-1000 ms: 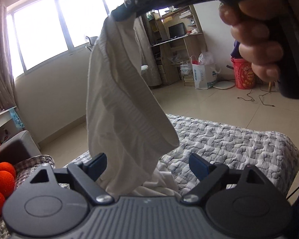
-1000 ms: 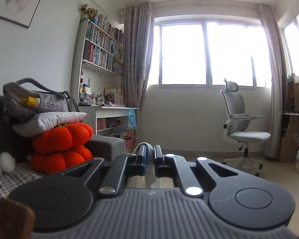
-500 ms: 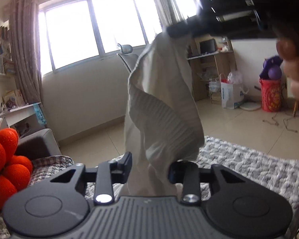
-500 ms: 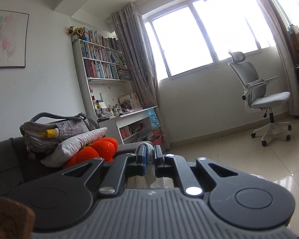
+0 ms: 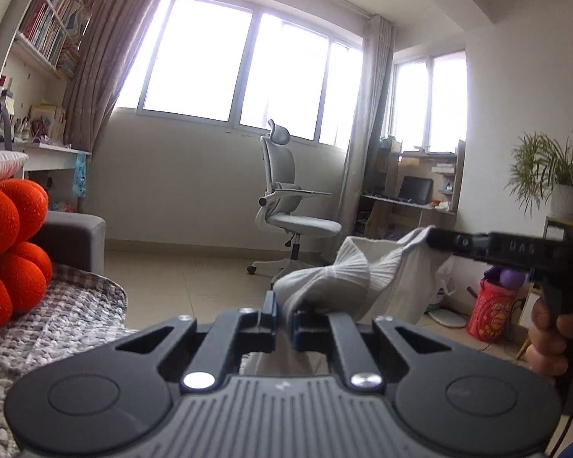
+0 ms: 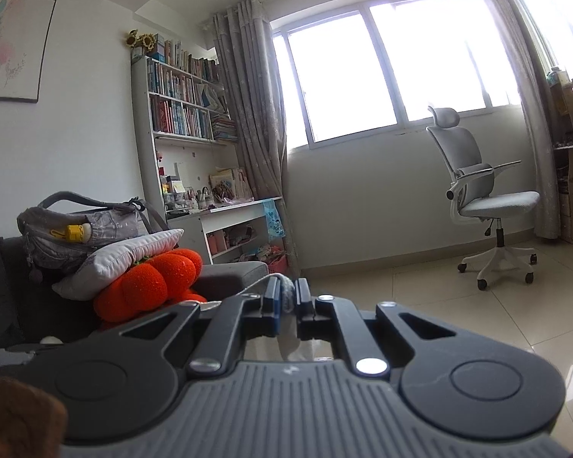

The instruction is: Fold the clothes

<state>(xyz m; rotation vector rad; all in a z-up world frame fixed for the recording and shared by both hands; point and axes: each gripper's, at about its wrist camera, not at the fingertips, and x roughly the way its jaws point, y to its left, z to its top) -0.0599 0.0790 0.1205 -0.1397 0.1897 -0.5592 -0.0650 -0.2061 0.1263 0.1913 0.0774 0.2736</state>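
Both pairs of tongs are now clamped on one white ribbed garment [image 5: 347, 278]: the left tongs [image 5: 284, 311] are closed on a bunched fold of it, and the right tongs [image 5: 435, 237], seen to the right of the left pair and slightly higher, are closed on another edge; in the right wrist view a small roll of white cloth is pinched between the closed right tongs [image 6: 286, 299]. A second ago the left tongs were wide open beneath the garment, which was hung straight down from the right tongs held high above; half a second ago they were narrowed around the hanging cloth. Since then the grip has been completed and the right tongs have been lowered, so the cloth is stretched nearly level between the two pairs, with its remainder draped below them. The quilted bed cover [image 5: 53, 316] is seen below and to the left of the left tongs, beside the orange plush cushion [image 5: 4, 252]. It is judged that a two-point hold has been gained, so the garment can next be spread flat for folding.
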